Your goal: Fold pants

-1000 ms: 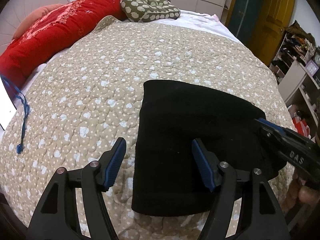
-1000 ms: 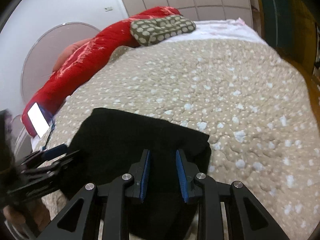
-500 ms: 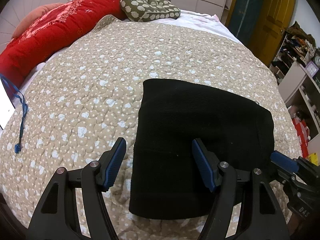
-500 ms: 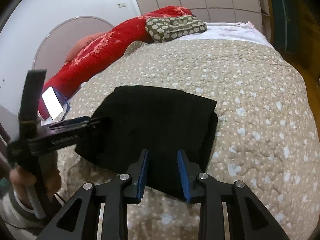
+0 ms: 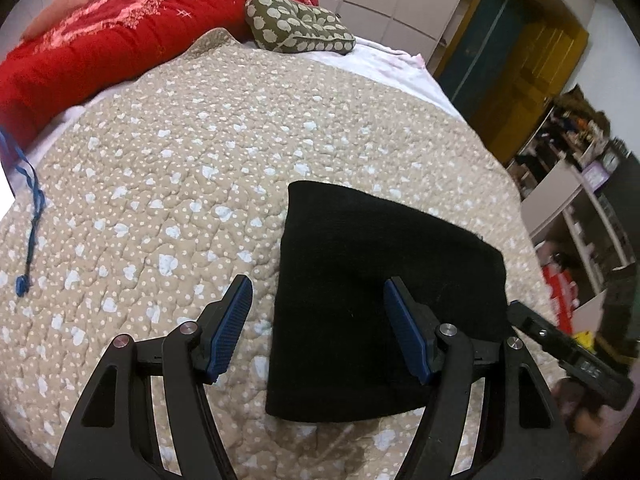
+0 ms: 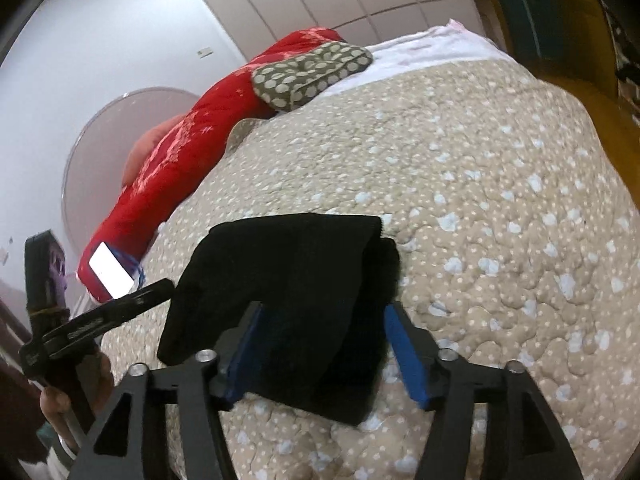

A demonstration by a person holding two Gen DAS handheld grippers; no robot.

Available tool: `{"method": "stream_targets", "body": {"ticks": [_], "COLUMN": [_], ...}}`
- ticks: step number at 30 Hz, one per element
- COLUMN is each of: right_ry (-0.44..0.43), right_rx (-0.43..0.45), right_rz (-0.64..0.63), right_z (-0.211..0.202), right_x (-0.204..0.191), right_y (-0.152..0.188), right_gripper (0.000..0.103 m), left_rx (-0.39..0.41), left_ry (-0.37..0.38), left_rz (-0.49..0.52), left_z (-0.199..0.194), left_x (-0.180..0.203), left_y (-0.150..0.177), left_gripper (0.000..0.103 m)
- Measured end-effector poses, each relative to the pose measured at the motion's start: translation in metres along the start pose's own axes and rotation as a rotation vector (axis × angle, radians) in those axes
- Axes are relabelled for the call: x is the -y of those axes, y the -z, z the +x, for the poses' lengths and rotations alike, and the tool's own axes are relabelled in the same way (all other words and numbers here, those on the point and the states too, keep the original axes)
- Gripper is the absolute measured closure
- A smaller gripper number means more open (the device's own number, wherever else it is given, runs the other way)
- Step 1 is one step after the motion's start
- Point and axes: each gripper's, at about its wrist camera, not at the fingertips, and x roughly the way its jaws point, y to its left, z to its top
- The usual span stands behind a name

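The black pants (image 5: 372, 280) lie folded into a compact rectangle on the beige dotted quilt (image 5: 180, 160); they also show in the right wrist view (image 6: 288, 288). My left gripper (image 5: 318, 312) is open and empty, held above the near left edge of the pants. My right gripper (image 6: 320, 344) is open and empty, with its jaws spread over the near end of the folded pants. The right gripper's body shows at the lower right of the left wrist view (image 5: 568, 356). The left gripper's body shows at the left of the right wrist view (image 6: 100, 320).
A red blanket (image 5: 100, 40) and an olive patterned pillow (image 5: 300, 28) lie at the head of the bed. A blue cord (image 5: 30, 216) lies on the quilt's left side. A lit phone (image 6: 111, 271) rests by the blanket. Shelves (image 5: 580, 200) and a yellow door (image 5: 532, 68) stand to the right.
My right gripper has opened from nearly shut to wide and has drawn back over the near end of the pants. My left gripper stays open and has shifted slightly.
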Motion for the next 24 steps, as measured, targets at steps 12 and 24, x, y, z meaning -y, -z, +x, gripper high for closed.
{"method": "stream_targets", "body": {"ticks": [12,24], "right_ry": [-0.114,-0.088], "right_rx": [-0.049,0.018], "right_rz": [0.105,0.035], "right_z": [0.034,0.034], "right_x": [0.026,0.011], "right_y": [0.0,-0.006], "right_gripper": [0.037,0.06], "left_rx": [-0.119,-0.083], "left_ry": [0.142,0.109], "left_rz": [-0.116,0.03], "left_z": [0.041,0.042], "left_x": [-0.021,0.015], "left_y": [0.002,-0.005], "left_gripper": [0.016,0.032]}}
